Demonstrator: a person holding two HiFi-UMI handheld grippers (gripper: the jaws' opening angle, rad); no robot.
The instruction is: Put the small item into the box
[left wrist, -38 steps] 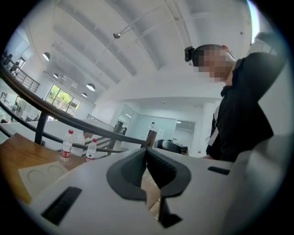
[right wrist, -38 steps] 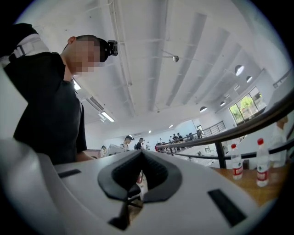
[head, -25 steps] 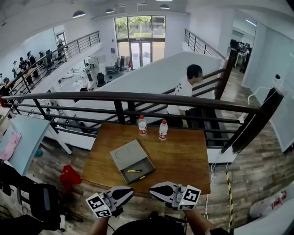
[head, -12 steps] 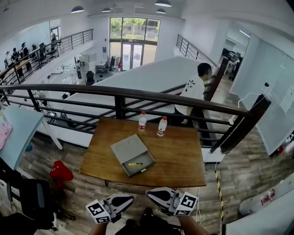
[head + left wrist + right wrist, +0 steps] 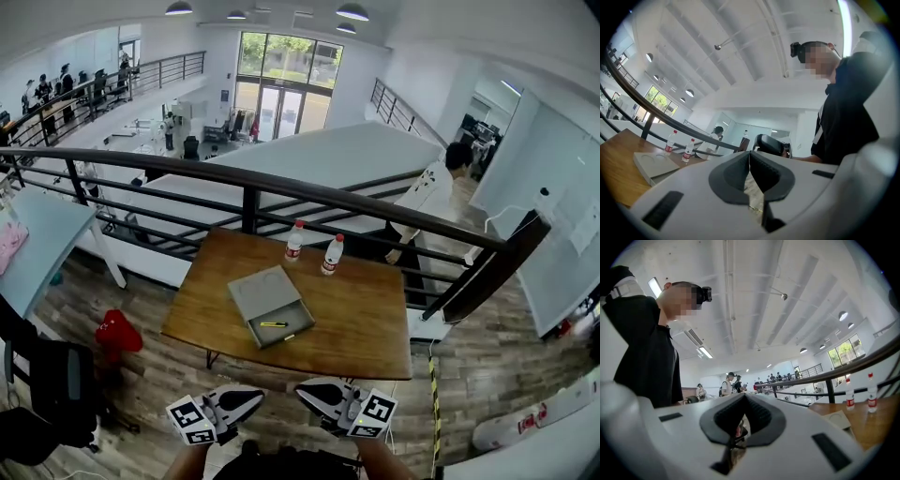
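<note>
Holding the left gripper (image 5: 251, 397) and the right gripper (image 5: 307, 390) low by the body, short of the near edge of the bench (image 5: 366, 319), touching nothing. Jaws of each pressed together in its own view, nothing pinched between them.

Toward the middle of the bench, a little nearer its left edge: the grey box (image 5: 272, 309), lid (image 5: 255, 292) laid open flat on the far side, tray (image 5: 298, 320) on the near side. Inside the tray, the small item (image 5: 274, 324), slim and yellow, lying flat. Just beside it a pale speck (image 5: 289, 337), too small to identify. At the far edge, two bottles (image 5: 294, 240) upright side by side, well apart from the box.

Judging from that: placing step seemingly done already, or no round under way; cannot say which. Nothing left to carry, at any rate.

If more is wanted, probably a reach forward over the near edge with one gripper. Either to swing the lid shut, which calls for a hooking or pushing contact at its far rim with jaws kept together. Or to lift the yellow piece out, which calls for parting the jaws before arrival and coming in low and steep, since it lies flat on the tray floor with the tray wall close by.
</note>
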